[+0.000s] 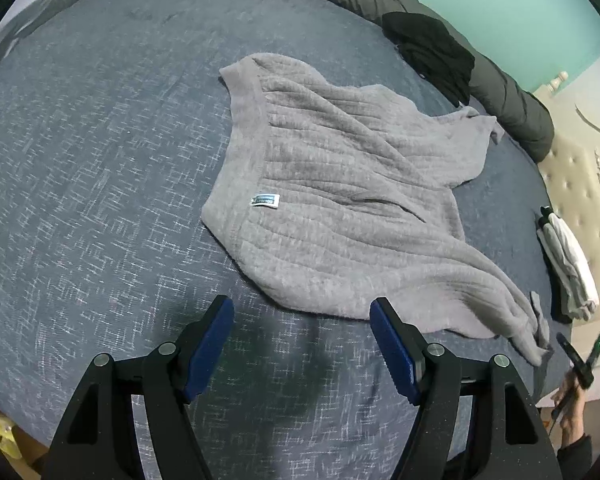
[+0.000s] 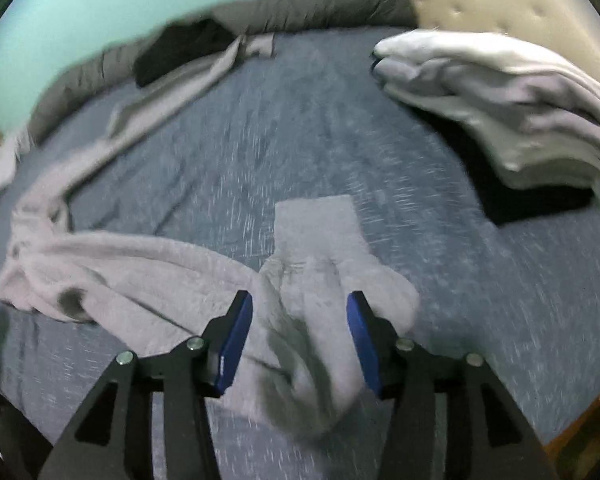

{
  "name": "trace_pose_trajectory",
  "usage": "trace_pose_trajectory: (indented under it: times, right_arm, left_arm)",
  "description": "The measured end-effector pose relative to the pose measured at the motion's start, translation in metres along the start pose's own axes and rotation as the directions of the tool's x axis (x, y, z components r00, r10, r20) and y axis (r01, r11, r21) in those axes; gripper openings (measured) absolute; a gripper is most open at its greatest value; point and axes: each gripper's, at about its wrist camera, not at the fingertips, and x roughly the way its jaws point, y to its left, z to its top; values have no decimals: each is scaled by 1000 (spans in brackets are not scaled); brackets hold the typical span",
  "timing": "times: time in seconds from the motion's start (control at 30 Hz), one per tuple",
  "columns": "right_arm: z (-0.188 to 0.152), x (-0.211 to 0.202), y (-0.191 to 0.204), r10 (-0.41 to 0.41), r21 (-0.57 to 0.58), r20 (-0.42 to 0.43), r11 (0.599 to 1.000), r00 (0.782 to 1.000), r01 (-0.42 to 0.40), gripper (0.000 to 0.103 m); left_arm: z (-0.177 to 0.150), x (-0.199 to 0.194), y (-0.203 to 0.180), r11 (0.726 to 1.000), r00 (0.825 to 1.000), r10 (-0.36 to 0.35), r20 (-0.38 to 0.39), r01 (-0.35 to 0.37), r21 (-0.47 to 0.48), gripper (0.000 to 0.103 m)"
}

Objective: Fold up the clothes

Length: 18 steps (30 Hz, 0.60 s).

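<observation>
A grey ribbed sweater [image 1: 340,184] lies spread and rumpled on the blue-grey bed cover [image 1: 80,160], with a small label at its hem. My left gripper [image 1: 302,312] hovers open just short of the sweater's near edge, with nothing between its fingers. In the right wrist view, one sleeve of the sweater [image 2: 320,280] lies bunched on the bed with its cuff pointing away. My right gripper [image 2: 300,308] straddles that sleeve. Its blue pads [image 2: 236,336] stand apart on either side of the cloth and do not pinch it. The view is motion-blurred.
A folded pile of white and grey clothes [image 1: 572,264] [image 2: 520,108] sits by the cream tufted headboard [image 1: 588,184]. A black garment [image 1: 432,48] [image 2: 180,52] rests on a rolled dark green duvet [image 1: 508,92] along the far edge. A person's hand [image 1: 572,400] shows at lower right.
</observation>
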Motion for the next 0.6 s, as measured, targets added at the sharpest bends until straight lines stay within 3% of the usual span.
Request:
trace_pose_trajectory:
  times: [0.17, 0.27, 0.3, 0.37, 0.4, 0.6]
  right_arm:
    - [9, 42, 11, -110, -53, -82, 993, 991, 106, 50]
    - [6, 53, 6, -127, -52, -114, 991, 985, 122, 49]
    - [4, 52, 6, -127, -59, -107, 991, 986, 121, 38]
    - [2, 48, 5, -127, -67, -80, 990, 989, 122, 25]
    - [2, 43, 5, -126, -66, -62, 990, 990, 122, 13]
    - [28, -17, -3, -46, 15, 139, 999, 989, 44, 7]
  left_arm:
    - [-1, 3, -1, 1000, 1000, 13, -7, -13, 14, 74]
    - [0, 4, 2, 1000, 1000, 20, -9, -20, 13, 74]
    - [1, 4, 4, 1000, 1000, 24, -8, -24, 12, 74]
    - [3, 5, 6, 1000, 1000, 27, -7, -27, 8, 74]
    - [3, 5, 6, 1000, 1000, 26, -6, -26, 6, 74]
    - [3, 3, 5, 1000, 1000, 20, -1, -20, -1, 74]
